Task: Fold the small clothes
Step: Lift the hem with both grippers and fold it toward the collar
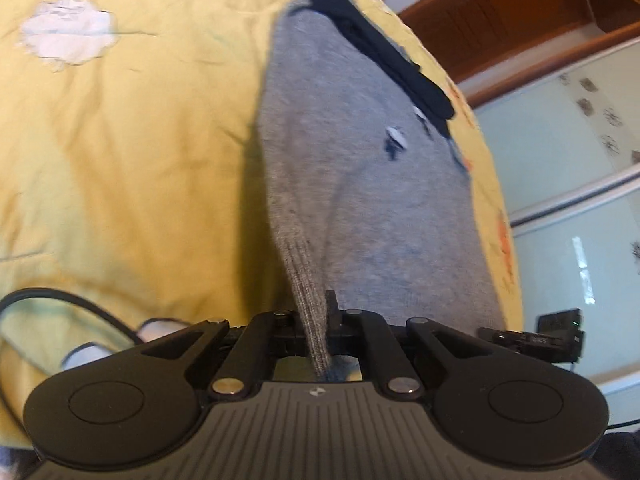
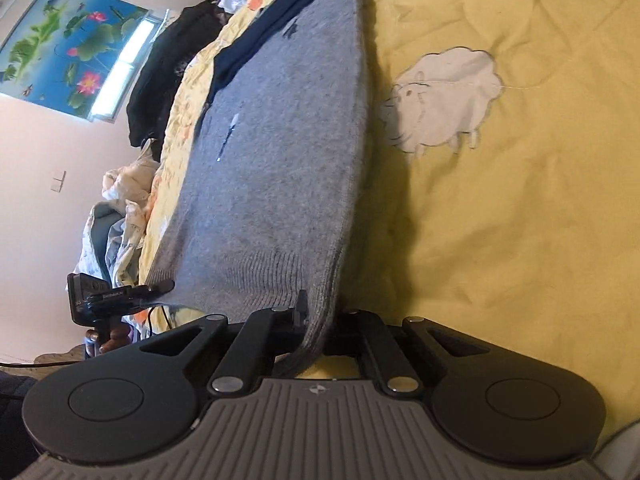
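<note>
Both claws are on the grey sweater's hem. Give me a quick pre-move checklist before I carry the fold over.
1. Left claw shut on the ribbed hem of the grey sweater: ok.
2. Right claw shut on the hem: ok.
3. Hem lifted off the yellow bedspread: ok, a shadow shows beneath it.
4. Landing area on the bedspread beside the sheep print: ok, bare.
5. Dark navy garment lying against the sweater's far end: not ok, may drag along.
6. Sleeves tucked flat: cannot tell.
</note>
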### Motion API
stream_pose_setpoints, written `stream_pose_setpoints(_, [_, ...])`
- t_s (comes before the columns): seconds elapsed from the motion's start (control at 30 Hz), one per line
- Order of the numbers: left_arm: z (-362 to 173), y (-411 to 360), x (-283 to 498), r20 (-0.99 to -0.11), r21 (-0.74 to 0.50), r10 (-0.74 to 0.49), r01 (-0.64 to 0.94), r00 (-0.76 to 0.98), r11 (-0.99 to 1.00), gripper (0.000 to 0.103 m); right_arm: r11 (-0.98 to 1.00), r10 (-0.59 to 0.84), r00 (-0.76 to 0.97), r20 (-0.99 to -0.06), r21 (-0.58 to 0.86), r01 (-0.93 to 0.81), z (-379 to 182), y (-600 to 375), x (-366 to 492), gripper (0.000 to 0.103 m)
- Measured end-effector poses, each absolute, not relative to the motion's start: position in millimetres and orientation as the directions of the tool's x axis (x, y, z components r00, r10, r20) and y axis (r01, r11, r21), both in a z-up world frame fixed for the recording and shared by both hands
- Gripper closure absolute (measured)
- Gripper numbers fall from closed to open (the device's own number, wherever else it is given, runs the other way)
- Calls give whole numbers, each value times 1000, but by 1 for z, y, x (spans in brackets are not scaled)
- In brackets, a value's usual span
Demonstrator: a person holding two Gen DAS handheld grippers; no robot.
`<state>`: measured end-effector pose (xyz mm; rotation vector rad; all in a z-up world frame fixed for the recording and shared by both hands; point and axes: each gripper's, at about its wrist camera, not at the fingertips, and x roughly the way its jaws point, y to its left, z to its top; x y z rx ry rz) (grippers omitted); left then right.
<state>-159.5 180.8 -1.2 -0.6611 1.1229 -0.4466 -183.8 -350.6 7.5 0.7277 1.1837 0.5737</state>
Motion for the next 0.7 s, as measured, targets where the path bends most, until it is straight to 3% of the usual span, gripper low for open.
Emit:
stream_pose_setpoints(0.1, [-7, 179, -155, -696, -671, -626, -7, 350, 742, 98, 597, 770, 268, -579, 802, 18, -1, -353, -180, 88])
stream_pose_setpoints(0.23, [-17, 181, -153, -662, -721, -663, -55, 350, 691, 98, 520, 803, 299, -515, 851, 72, -9, -364, -179, 77])
stream_pose_setpoints(0.33, [-12, 175, -152, -680, -695, -632, -51, 371, 717, 98, 539, 786, 321, -529, 840, 66, -11, -364, -180, 88])
stream_pose_setpoints(0.4, [0, 170, -152, -694, -657, -600, -8, 399, 754, 98, 561, 781, 344, -521, 827, -21, -2, -358, -183, 88])
stream_pose_setpoints(0.53, [25, 170, -142, -639, -679, -619, 42, 458, 733, 98, 521, 801, 406, -440, 847, -109, 24, -360, -176, 89])
stream_pose_setpoints(0.7, [60, 172, -106, -493, -747, -665, 119, 561, 654, 98, 478, 808, 490, -327, 850, -222, 60, -367, -137, 89])
